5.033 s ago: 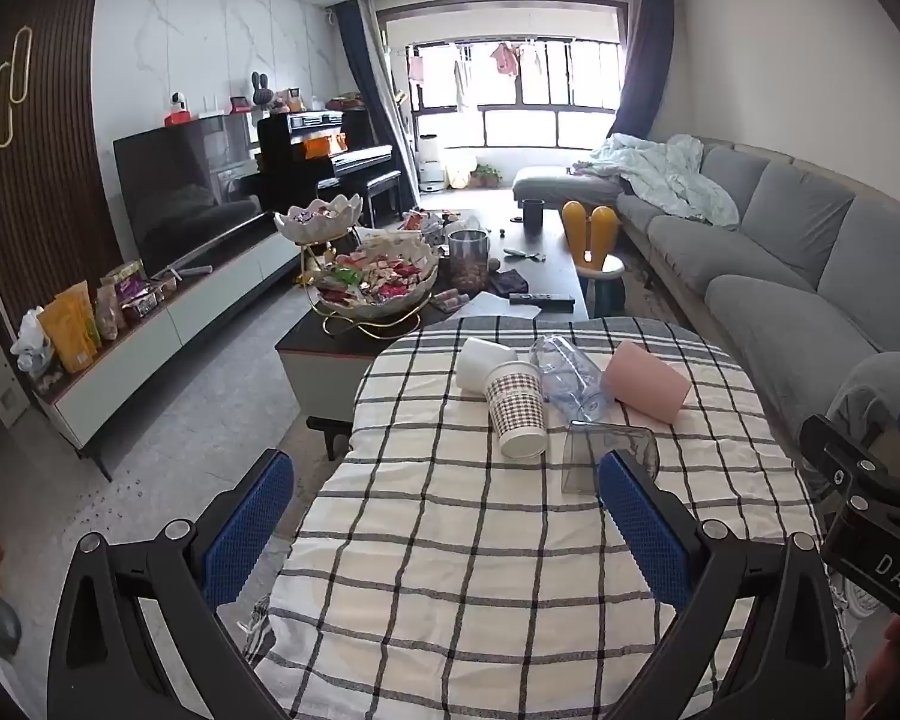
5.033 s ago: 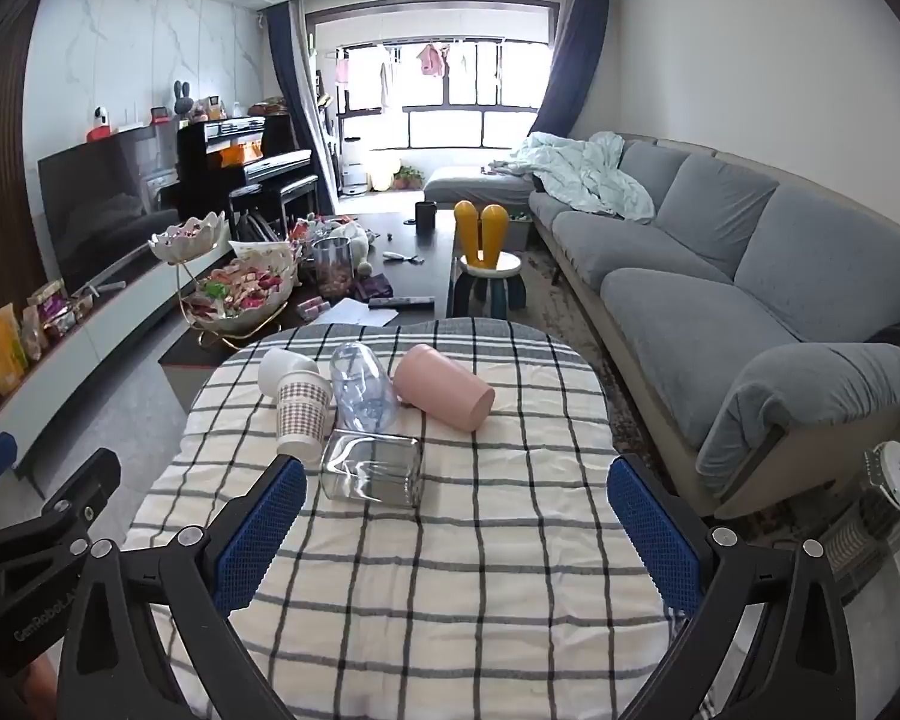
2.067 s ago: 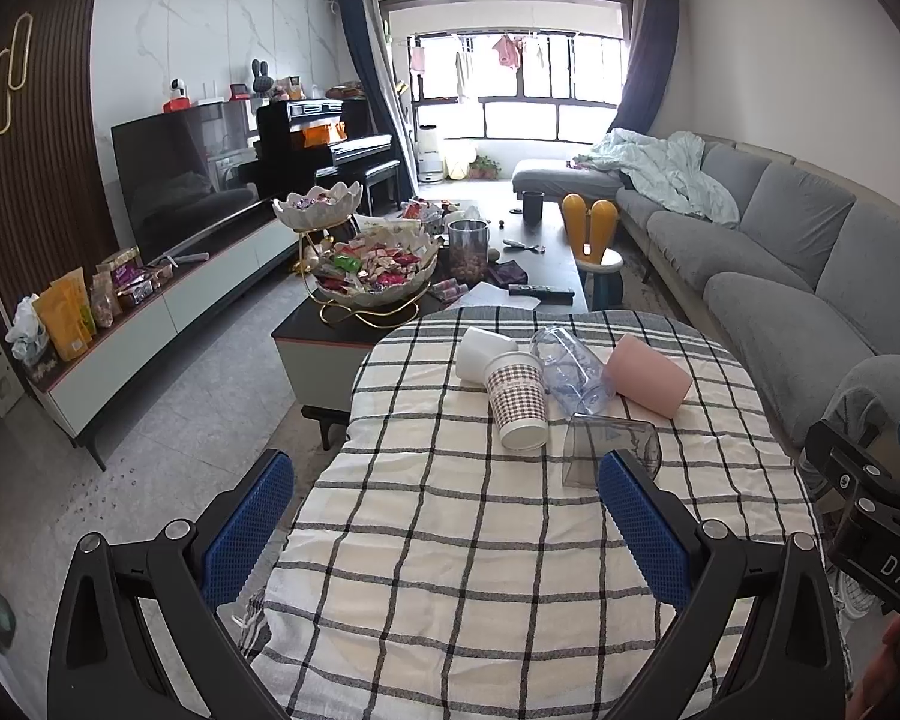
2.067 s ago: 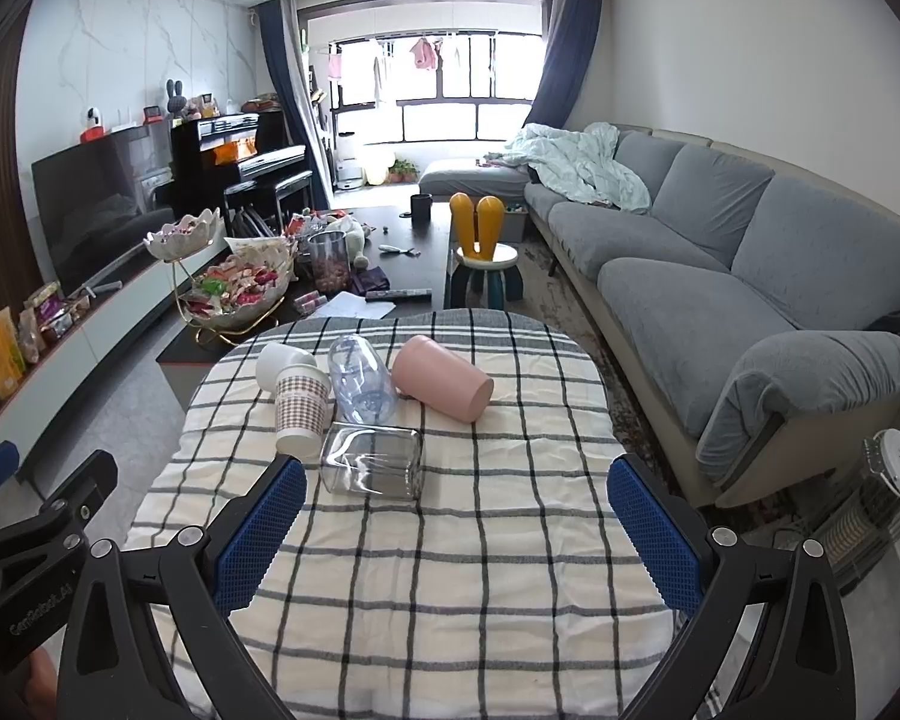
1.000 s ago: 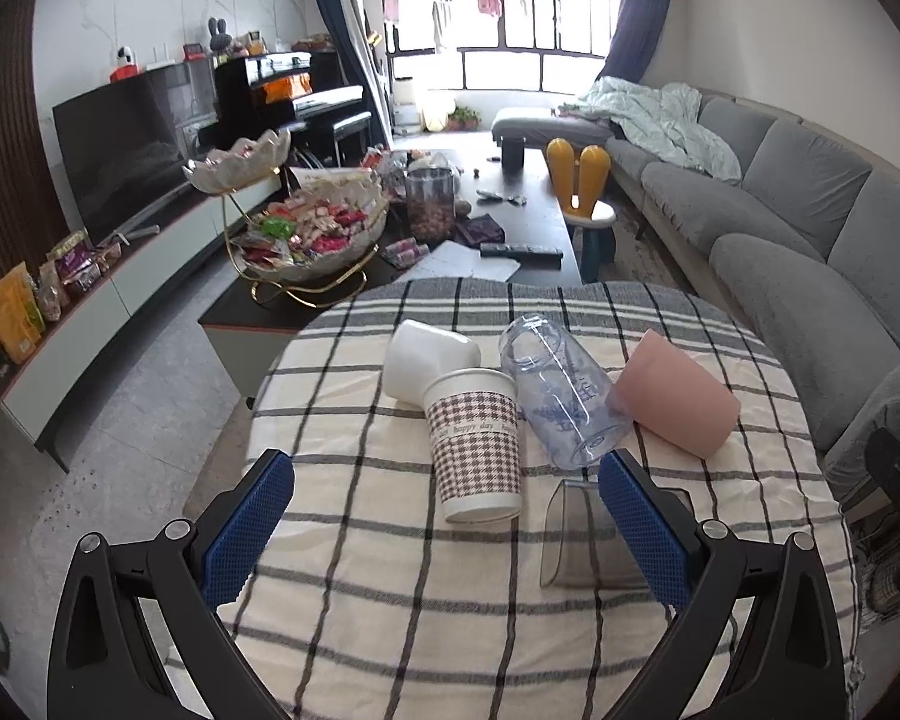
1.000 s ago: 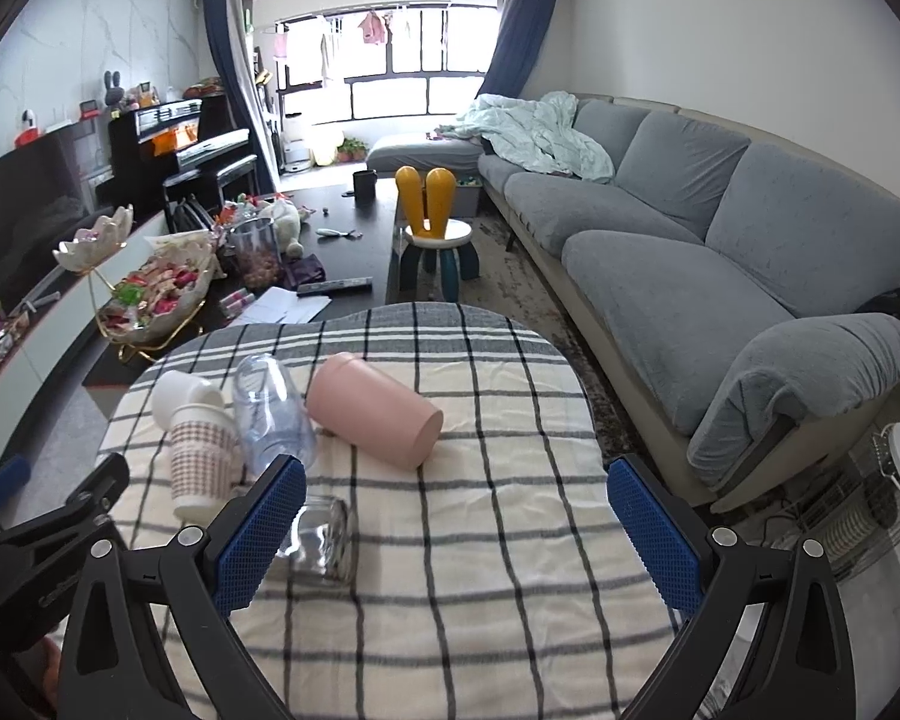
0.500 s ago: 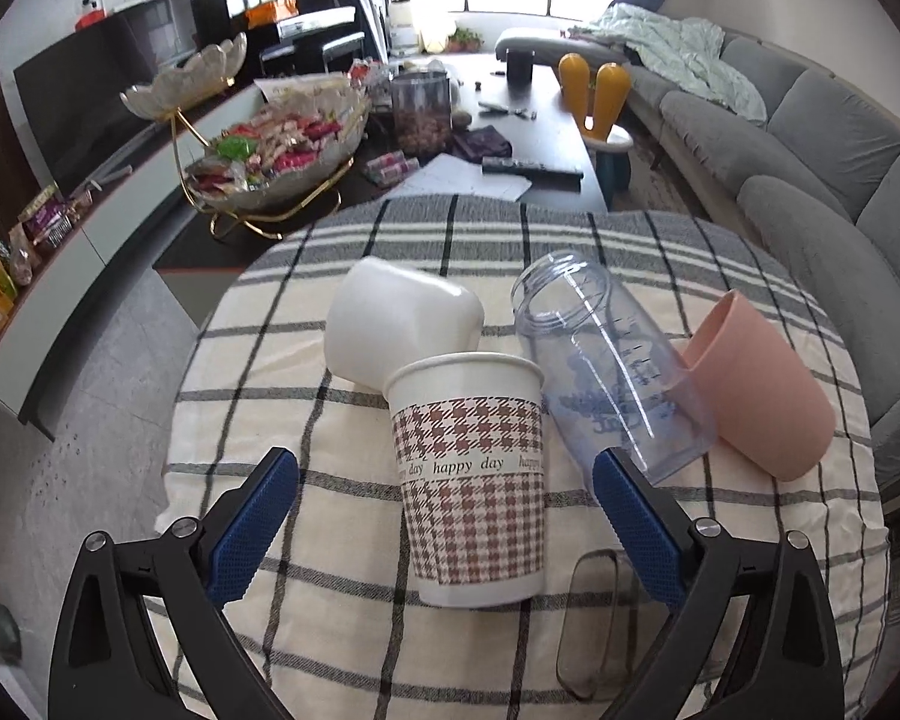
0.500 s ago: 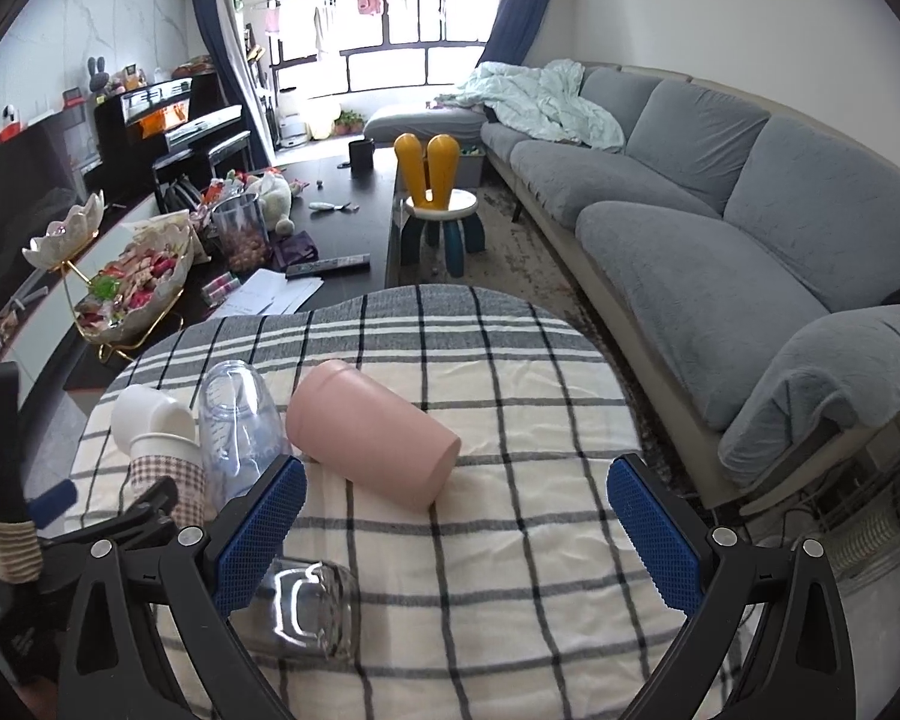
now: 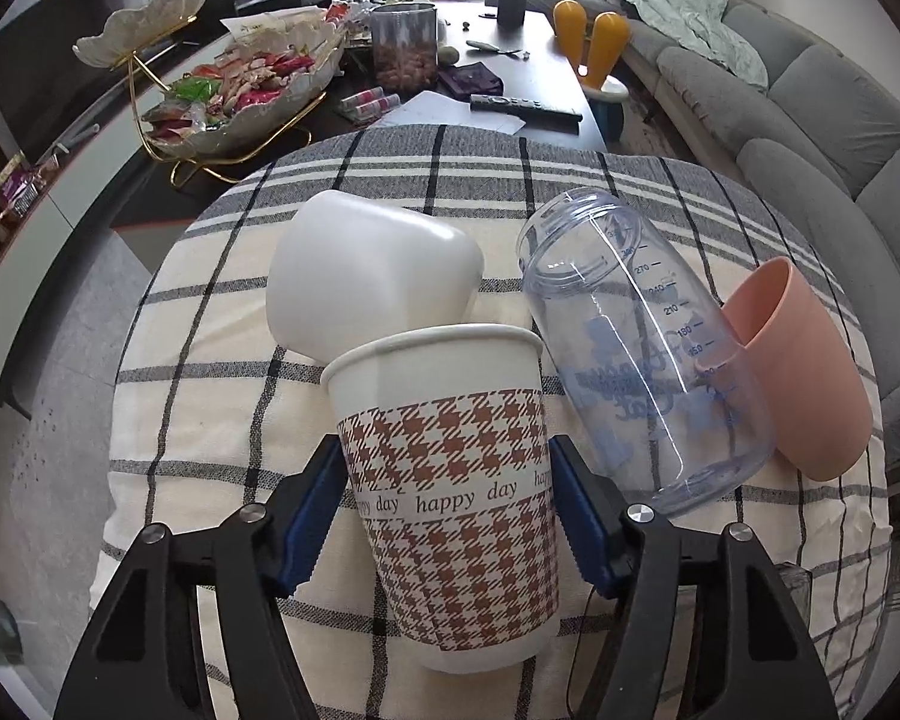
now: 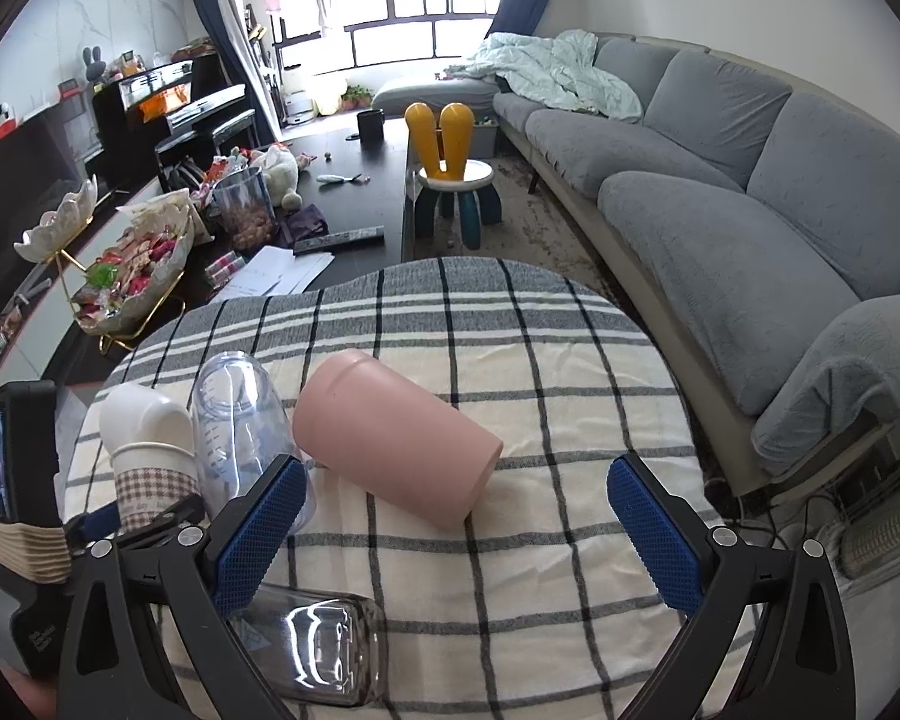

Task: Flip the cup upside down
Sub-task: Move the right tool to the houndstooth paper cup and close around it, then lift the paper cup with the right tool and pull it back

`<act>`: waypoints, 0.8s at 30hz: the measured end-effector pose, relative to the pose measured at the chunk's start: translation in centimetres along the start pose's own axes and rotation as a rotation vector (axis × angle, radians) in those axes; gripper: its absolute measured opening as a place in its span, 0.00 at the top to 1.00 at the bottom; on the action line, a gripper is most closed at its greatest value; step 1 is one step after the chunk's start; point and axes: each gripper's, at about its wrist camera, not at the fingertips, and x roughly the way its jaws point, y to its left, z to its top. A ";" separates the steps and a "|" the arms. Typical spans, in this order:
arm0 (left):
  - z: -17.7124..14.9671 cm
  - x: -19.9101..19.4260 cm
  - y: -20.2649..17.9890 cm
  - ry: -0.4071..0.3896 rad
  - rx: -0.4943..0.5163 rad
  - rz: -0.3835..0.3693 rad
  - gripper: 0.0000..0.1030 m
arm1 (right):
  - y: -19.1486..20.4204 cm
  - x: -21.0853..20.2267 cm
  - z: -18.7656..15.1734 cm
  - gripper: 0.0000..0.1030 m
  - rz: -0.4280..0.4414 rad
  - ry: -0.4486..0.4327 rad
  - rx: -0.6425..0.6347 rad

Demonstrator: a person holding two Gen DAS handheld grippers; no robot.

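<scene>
A brown houndstooth paper cup (image 9: pixel 456 480) lies on its side on the checked tablecloth (image 9: pixel 210 324), its mouth facing away from me. My left gripper (image 9: pixel 444 516) is shut on its sides, both blue pads touching it. The cup also shows at the left of the right wrist view (image 10: pixel 156 480). My right gripper (image 10: pixel 450 522) is open and empty, held above the table just short of a pink cup (image 10: pixel 396 450) that lies on its side.
A white cup (image 9: pixel 366 282), a clear plastic bottle (image 9: pixel 642 348) and the pink cup (image 9: pixel 798 372) lie on their sides around the paper cup. A clear glass (image 10: pixel 318 654) lies near my right gripper's left finger. A coffee table (image 9: pixel 510 72) and grey sofa (image 10: pixel 750 192) stand beyond.
My left gripper moved forward and down to the paper cup and closed on it. My right gripper moved forward toward the pink cup and stayed open.
</scene>
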 end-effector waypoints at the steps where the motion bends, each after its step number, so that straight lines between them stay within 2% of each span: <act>1: 0.0 0.0 0.0 -0.001 0.001 -0.003 0.36 | 0.0 0.0 0.0 0.01 0.000 0.002 0.001; 6: -0.3 -1.4 0.0 -0.020 0.008 -0.004 0.36 | 0.1 -0.6 -0.3 0.01 0.003 -0.001 0.000; 12: -1.5 -5.2 0.6 -0.039 0.010 -0.008 0.36 | -0.2 -3.3 -1.1 0.01 0.017 -0.028 0.004; 18: -5.3 -10.0 0.7 -0.054 0.004 -0.004 0.36 | -1.3 -7.4 -3.2 0.01 0.037 -0.043 0.000; 24: -10.1 -11.8 -1.6 -0.020 0.015 -0.043 0.36 | -4.4 -10.5 -6.3 0.01 0.020 -0.022 -0.009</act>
